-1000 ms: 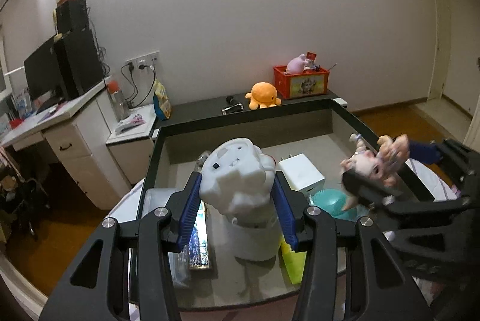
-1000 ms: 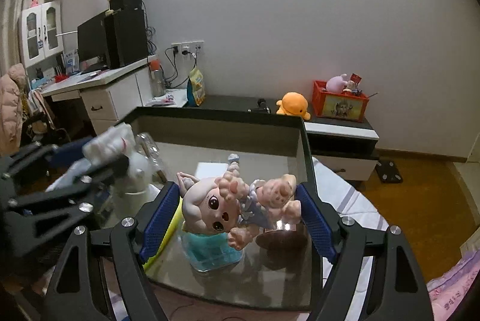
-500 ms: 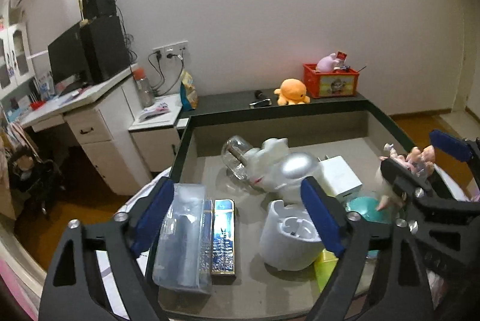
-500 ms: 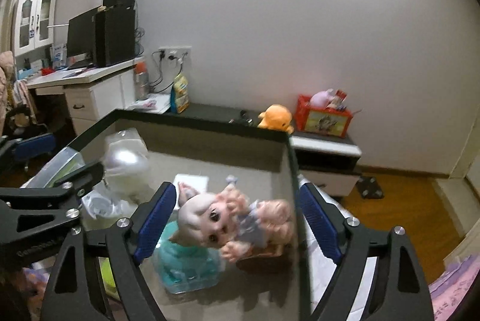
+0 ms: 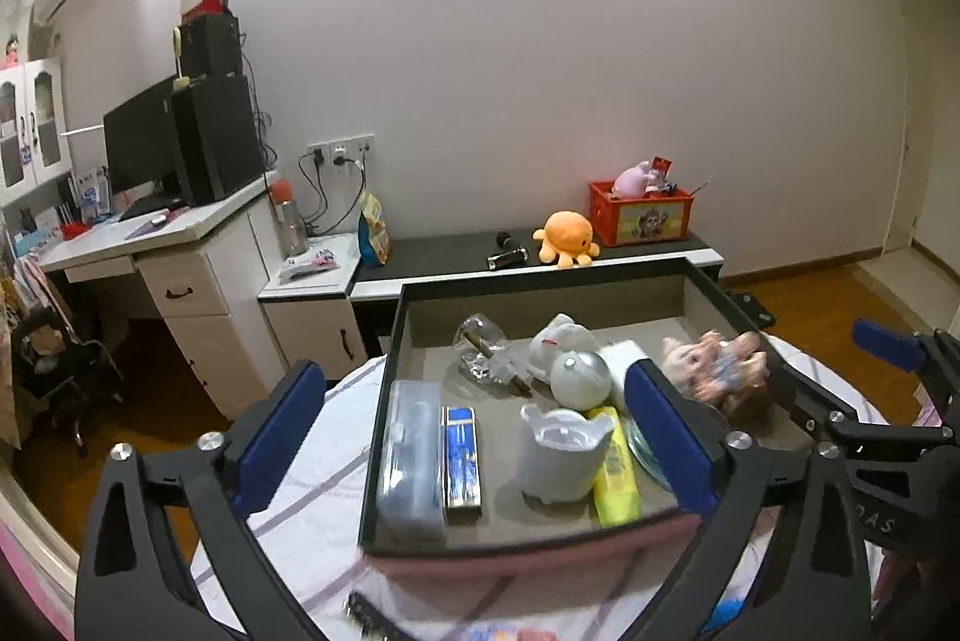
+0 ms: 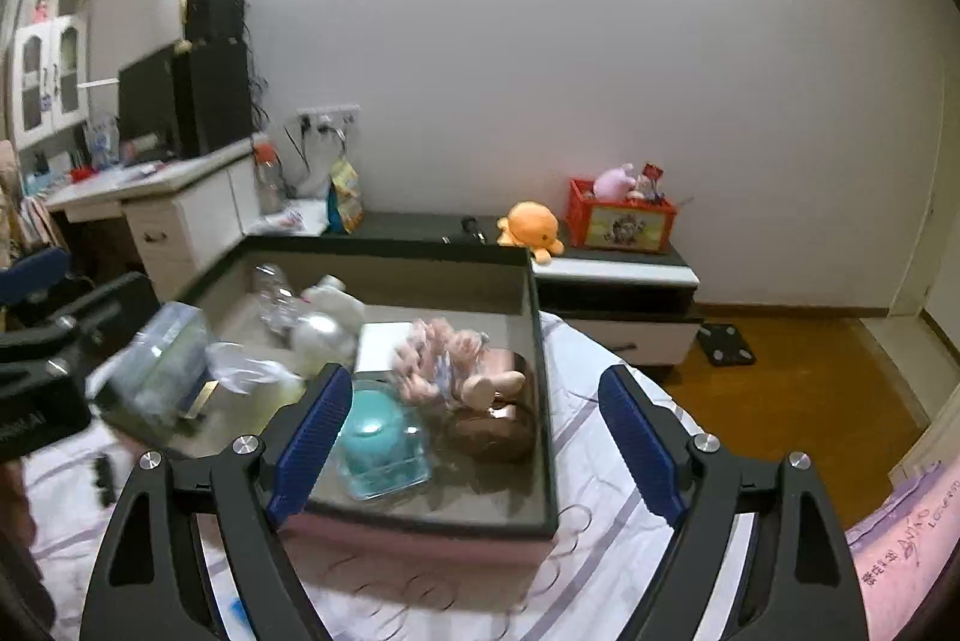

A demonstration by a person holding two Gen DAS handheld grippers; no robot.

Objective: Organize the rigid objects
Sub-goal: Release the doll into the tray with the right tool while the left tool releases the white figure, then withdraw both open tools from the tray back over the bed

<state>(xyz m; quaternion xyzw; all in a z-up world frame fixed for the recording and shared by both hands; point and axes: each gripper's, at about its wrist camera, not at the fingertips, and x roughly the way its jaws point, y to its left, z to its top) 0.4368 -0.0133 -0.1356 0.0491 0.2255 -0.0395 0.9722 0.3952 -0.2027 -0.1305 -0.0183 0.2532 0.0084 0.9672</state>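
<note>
- The left gripper [image 5: 474, 437] hangs over the near edge of the shallow dark-rimmed storage tray [image 5: 528, 536], its blue-padded jaws opening wide with nothing gripped between them
- The right gripper [image 6: 474, 437] hangs at the tray's near right corner, jaws spread and empty
- The pink big-headed doll figurine [image 6: 456, 362] lies on its side by the tray's right edge, beside the teal domed container [image 6: 375, 440]
- The white rounded robot toy [image 5: 570, 356] lies toppled mid-tray, touching a clear glass bottle [image 5: 483, 344]
- A white plastic cup-shaped base [image 5: 561, 455] stands near the front edge, just beside a yellow highlighter [image 5: 612, 467]
- A clear plastic case [image 5: 408, 455] and a blue rectangular lighter [image 5: 461, 455] lie along the left edge
</note>
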